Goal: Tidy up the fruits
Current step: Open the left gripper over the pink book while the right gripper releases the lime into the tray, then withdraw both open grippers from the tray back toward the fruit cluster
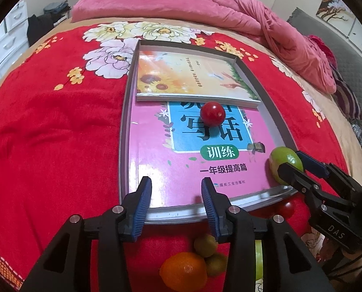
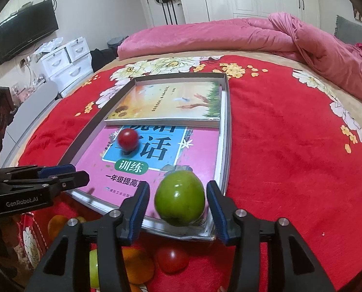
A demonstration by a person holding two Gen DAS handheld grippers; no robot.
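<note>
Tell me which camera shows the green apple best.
The right wrist view: the green apple sits whole between the open right gripper fingers. In the left wrist view the apple is at the edge, partly hidden behind that gripper.

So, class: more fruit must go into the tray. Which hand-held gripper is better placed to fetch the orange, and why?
Left. The left hand-held gripper is empty, with the orange just below it; the right hand-held gripper brackets the green apple in the tray.

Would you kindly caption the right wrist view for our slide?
Right gripper open around a green apple in the tray, a tomato resting further in.
</note>
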